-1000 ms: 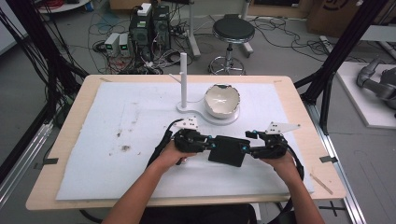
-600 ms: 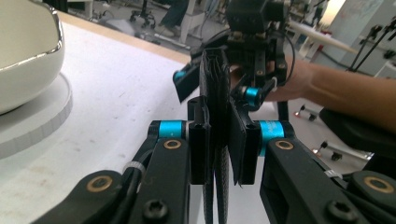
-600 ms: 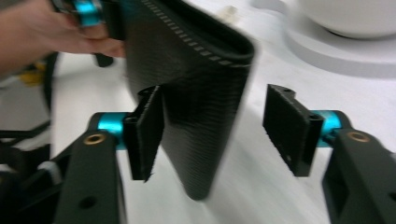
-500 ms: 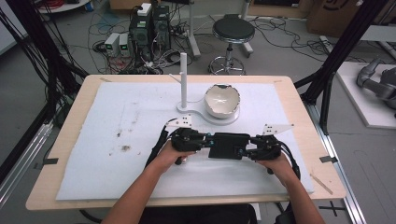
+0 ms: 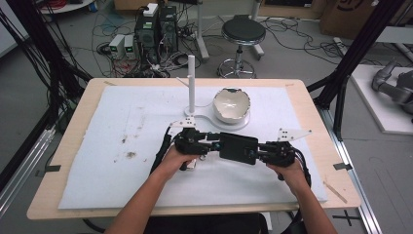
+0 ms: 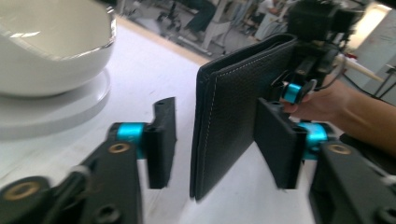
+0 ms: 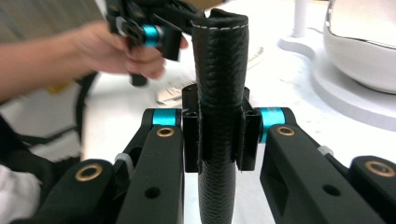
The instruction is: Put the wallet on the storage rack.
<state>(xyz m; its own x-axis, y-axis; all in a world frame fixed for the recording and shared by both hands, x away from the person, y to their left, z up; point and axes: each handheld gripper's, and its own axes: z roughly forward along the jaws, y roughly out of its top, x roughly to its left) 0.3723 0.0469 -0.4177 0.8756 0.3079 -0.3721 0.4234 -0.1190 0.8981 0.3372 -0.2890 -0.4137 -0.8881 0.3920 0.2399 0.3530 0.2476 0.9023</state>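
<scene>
A black leather wallet is held on edge just above the white mat, between my two grippers. My right gripper is shut on its right end. In the right gripper view both pads press the wallet at the right gripper, whose jaws have just been closing. My left gripper is at the other end with its jaws just opened. In the left gripper view the wallet stands between the parted jaws of the left gripper, with a gap at the left pad.
A white bowl sits on a white base with an upright post just behind the grippers. The bowl is close on the left gripper's left. The white mat covers the wooden table, with dark stains at the left.
The right gripper's jaws have closed onto the wallet's right end. The left gripper's jaws, shut on the wallet before, have opened. The wallet has gone from tilted to level.
</scene>
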